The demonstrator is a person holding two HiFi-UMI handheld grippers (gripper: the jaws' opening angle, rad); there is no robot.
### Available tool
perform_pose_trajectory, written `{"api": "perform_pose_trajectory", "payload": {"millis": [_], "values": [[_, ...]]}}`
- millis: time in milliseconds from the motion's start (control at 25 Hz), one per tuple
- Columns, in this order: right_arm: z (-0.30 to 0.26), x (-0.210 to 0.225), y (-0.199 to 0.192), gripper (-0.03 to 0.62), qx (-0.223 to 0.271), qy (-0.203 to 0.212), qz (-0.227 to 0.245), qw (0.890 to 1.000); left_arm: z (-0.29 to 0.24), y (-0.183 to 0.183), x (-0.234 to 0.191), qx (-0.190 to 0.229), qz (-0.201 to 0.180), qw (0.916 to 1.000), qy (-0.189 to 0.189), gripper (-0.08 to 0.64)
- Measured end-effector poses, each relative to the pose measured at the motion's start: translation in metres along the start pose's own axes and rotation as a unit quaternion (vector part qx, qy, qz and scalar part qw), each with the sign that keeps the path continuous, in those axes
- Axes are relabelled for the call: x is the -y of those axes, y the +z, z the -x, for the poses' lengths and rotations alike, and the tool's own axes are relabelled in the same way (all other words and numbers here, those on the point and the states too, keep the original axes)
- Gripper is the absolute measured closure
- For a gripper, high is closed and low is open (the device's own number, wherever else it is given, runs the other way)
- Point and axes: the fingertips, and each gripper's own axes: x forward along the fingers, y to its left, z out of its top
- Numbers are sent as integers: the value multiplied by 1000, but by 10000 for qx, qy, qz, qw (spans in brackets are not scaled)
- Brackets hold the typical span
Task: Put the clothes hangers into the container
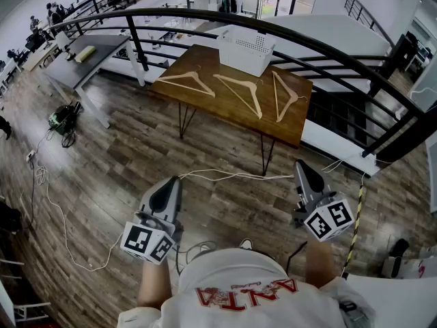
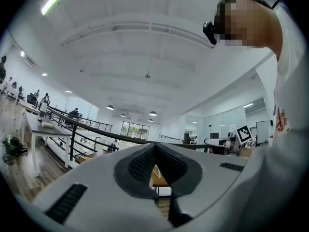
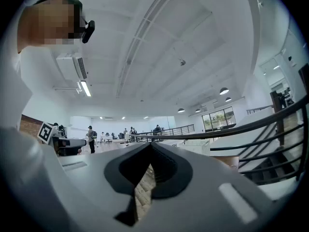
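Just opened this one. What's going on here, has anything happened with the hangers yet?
A person stands on the floor short of the wooden table, holding the left gripper and the right gripper level. Both are shut with nothing between the jaws. Three wooden hangers lie side by side on the table, untouched, and the white basket sits at the table's far edge. The task has not started.

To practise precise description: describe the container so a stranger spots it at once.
Find the wooden table beside the black railing. At its far edge stands the white container; unlike the three flat wooden hangers, it is boxy with perforated walls.
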Motion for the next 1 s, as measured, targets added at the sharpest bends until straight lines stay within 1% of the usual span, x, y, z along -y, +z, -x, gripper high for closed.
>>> {"api": "perform_pose_trajectory", "payload": {"millis": [400, 560, 720, 880, 1000], "values": [[0, 8, -6, 594, -34, -34, -60, 10000, -7, -6, 4, -86, -4, 10000, 9, 554], [4, 15, -9, 594, 30, -84, -171, 9998, -9, -9, 8, -108, 4, 9999, -2, 554], [16, 35, -5, 594, 149, -272, -455, 9985, -17, -9, 18, -128, -34, 9999, -50, 554], [30, 57, -2, 594, 179, -324, -532, 9979, -30, -6, 26, -59, -52, 10000, 6, 554], [40, 76, -2, 594, 158, -322, -594, 9976, -41, -10, 42, -36, -42, 10000, -15, 554]]}}
